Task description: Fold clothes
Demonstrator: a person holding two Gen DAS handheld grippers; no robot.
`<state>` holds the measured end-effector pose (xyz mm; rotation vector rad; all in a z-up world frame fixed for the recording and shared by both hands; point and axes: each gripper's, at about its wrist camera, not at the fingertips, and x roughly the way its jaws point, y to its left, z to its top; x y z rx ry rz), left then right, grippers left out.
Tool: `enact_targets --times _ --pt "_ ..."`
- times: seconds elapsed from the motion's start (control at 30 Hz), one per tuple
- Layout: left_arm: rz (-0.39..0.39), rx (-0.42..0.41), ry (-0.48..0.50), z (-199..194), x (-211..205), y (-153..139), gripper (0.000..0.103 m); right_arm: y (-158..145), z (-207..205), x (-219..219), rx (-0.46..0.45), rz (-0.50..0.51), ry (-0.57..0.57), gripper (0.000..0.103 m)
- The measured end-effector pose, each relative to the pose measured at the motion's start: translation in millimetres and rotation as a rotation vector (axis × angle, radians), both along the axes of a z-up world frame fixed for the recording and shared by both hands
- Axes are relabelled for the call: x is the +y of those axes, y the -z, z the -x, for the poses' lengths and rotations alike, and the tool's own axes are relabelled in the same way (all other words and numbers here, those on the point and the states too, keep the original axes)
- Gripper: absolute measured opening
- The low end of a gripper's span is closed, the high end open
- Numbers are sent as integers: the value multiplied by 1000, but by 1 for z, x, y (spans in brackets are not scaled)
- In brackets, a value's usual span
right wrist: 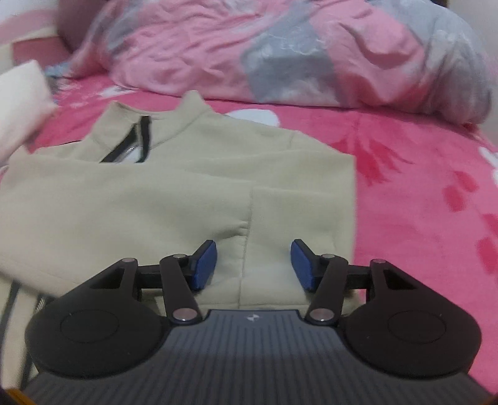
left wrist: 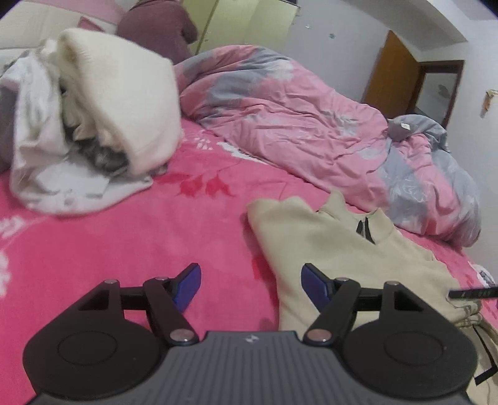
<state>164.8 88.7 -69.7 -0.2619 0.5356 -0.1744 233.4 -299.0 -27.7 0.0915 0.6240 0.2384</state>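
Covering nearly all of both frames, the pink bed (left wrist: 130, 243) carries a rumpled pink-and-grey duvet (left wrist: 295, 118) across the upper right of the left wrist view. A heap of white clothes (left wrist: 93, 118) sits upper left, with a person's back (left wrist: 155, 28) behind it. The beige zip-neck top (right wrist: 174, 193) lies flat at centre of the right wrist view, sleeves folded in. Bare blanket spreads lower left. Both the left tool (left wrist: 250, 286) and right tool (right wrist: 253, 264) gape wide, holding nothing.
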Motion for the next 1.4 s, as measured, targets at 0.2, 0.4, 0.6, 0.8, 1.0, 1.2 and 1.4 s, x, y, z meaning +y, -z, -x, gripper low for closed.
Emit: enact_targets --times 0.2,0.4,0.6,0.8,1.0,1.2,1.4 --pt "-31 70 78 -41 -14 21 71 -16 -25 56 44 32 -128 53" --pt "-12 57 115 -41 -14 32 75 -20 -58 116 120 94 -254 55" --pt "-21 53 135 -41 -17 33 80 -2 -108 184 261 216 -377 62" --pt "-33 52 135 -40 -18 34 80 17 -159 252 402 339 -499 60" --pt "-51 53 133 -39 -21 32 80 31 -180 284 488 397 -591 10" --pt "-58 56 131 -39 -21 31 80 22 -169 240 371 117 -494 4" --pt "-65 58 130 -39 -22 32 80 53 -166 219 301 -30 -406 3"
